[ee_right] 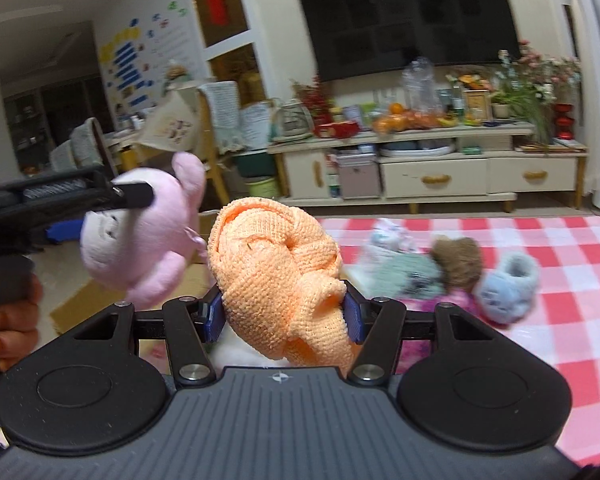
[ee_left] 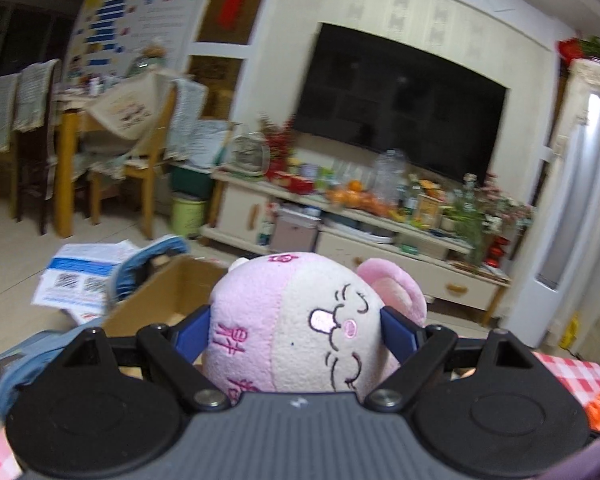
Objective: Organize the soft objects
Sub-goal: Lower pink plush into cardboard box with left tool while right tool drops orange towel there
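1. The round pink-and-cream plush pig with embroidered face (ee_left: 300, 320) sits squarely between the blue pads of the left tongs (ee_left: 296, 330), jaws spread wide around its body and pressing its sides: it's gripped, up in the air, clear of the table.
2. In the right wrist view, the same pig (ee_right: 140, 240) hangs in those left tongs off to the left, above the floor side of the table's left edge, a hand (ee_right: 12, 320) on the handle below.
3. The crumpled orange knitted cloth (ee_right: 276, 276) is pinched in the right tongs (ee_right: 282, 314), jaws about half open and clamped on the bundle, folds spilling over the top.
4. Below and ahead of the pig: an open brown cardboard box (ee_left: 172, 292) on the floor, a blue denim garment (ee_left: 148, 264) draped at its far rim. That looks like the drop spot.
5. So it's the carry step: two soft items lifted, both heading for the box, I'd say.
6. Left on the red-and-white checked tablecloth (ee_right: 540, 360): a brown furry toy (ee_right: 458, 258), a pale blue fluffy slipper (ee_right: 508, 284), and a blurred grey-green soft piece (ee_right: 404, 274), clustered mid-table.
7. Next move calls for bringing each load over the box opening, lowering past the rim, then spreading the jaws. The pig is bulky, so centre it first.
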`<state>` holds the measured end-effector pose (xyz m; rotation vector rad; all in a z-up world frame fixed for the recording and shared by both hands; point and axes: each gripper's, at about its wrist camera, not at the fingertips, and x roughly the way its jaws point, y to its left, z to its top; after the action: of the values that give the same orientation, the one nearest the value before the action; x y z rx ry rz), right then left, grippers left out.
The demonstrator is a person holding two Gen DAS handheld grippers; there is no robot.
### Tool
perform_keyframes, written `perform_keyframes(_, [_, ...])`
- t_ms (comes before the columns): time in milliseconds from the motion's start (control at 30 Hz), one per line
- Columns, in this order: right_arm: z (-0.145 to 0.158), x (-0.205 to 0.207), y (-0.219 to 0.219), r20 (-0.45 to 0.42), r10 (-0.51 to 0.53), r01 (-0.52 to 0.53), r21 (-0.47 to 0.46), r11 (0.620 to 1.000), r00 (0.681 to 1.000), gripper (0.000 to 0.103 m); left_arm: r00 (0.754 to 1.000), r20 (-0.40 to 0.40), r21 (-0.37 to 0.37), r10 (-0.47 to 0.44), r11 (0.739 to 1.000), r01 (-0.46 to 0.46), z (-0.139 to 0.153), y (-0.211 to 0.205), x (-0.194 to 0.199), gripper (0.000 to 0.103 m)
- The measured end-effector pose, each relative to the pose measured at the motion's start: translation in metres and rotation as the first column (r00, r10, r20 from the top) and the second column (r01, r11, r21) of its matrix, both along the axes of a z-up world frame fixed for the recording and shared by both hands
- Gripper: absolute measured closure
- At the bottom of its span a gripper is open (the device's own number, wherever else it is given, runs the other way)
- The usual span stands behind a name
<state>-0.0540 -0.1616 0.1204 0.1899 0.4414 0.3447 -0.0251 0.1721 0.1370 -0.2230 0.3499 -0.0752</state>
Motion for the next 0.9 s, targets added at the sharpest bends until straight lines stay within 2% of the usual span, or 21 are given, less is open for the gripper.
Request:
perform_keyframes(167, [0.011, 0.009, 0.036, 0.019, 0.077, -0.077, -0.004, 0.997, 0.997, 0.033, 0.993, -0.045, -0.01, 0.111, 0.994, -0.111, -0.008, 0.032, 0.01, 0.015])
perform_keyframes(333, [0.009, 0.024, 0.064, 0.009, 0.142, -0.142, 0.003, 0.99, 0.99, 0.033, 0.972, -0.108, -0.023, 0.207, 0.977, -0.21, -0.017, 0.062, 0.019, 0.015])
perform_keyframes(533, [0.003, 0.039, 0.085, -0.008, 0.225, -0.224, 0.018, 0.974, 0.974, 0.032, 0.949, -0.165, -0.017, 0.267, 0.962, -0.273, -0.024, 0.082, 0.023, 0.013])
perform_keyframes(733, [-0.005, 0.041, 0.098, -0.033, 0.247, -0.248, -0.022, 0.969, 0.968, 0.03, 0.932, -0.202, 0.004, 0.3, 0.952, -0.305, -0.029, 0.089, 0.026, 0.009])
perform_keyframes(833, [-0.008, 0.04, 0.1, -0.039, 0.25, -0.252, -0.044, 0.967, 0.967, 0.018, 0.933, -0.203, 0.026, 0.297, 0.954, -0.298, -0.029, 0.086, 0.026, 0.007])
perform_keyframes(867, [-0.007, 0.039, 0.099, -0.041, 0.256, -0.257, -0.037, 0.966, 0.966, 0.007, 0.932, -0.206, 0.036, 0.298, 0.954, -0.297, -0.029, 0.085, 0.028, 0.006])
perform_keyframes(900, [-0.006, 0.037, 0.097, -0.034, 0.259, -0.26, -0.03, 0.965, 0.965, 0.004, 0.931, -0.2, 0.043, 0.306, 0.952, -0.303, -0.028, 0.085, 0.028, 0.006])
